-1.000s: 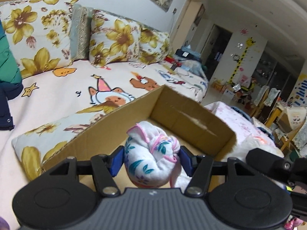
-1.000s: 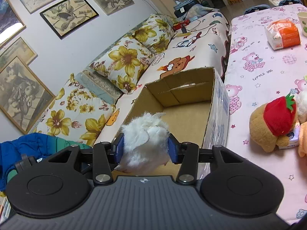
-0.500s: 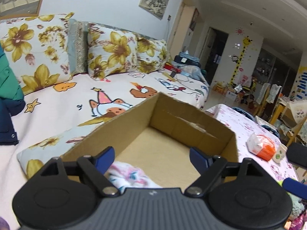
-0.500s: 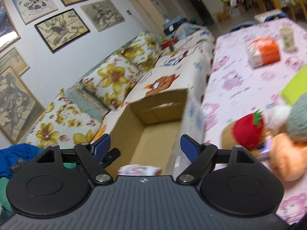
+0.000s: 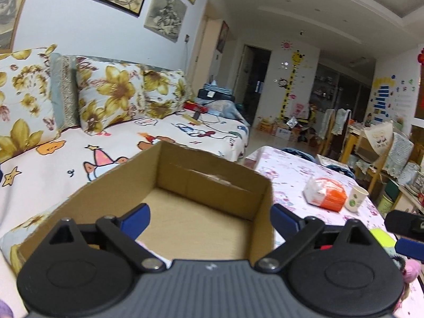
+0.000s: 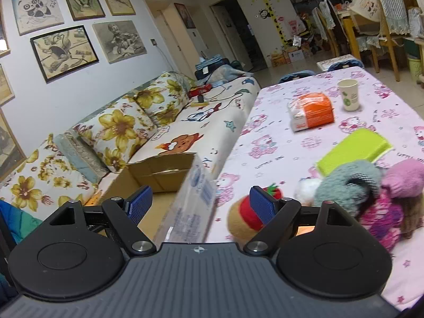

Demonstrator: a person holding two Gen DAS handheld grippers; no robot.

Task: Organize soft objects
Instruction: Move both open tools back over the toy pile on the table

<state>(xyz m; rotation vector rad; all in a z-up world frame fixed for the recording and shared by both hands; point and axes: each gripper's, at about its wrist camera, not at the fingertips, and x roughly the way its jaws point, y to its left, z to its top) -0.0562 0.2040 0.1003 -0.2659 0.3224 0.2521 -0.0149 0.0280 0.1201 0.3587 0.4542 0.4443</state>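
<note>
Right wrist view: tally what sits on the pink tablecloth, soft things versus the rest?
Soft toys and knits: 5 (strawberry-hat bear, white fluffy piece, grey-green knit, pink knit hat, doll)
Packets: 1
Paper cups: 1
Green trays: 1
Total: 8

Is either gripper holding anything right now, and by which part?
Nothing is held. The left gripper and right gripper both stand open and empty at the cardboard box.

Brown box (image 5: 212,185), yellow-flowered cushions (image 5: 114,98)

Pink-clothed table (image 6: 278,137) carries plush toys (image 6: 371,190), green tray (image 6: 355,151), orange packet (image 6: 312,111), paper cup (image 6: 349,94)
</note>
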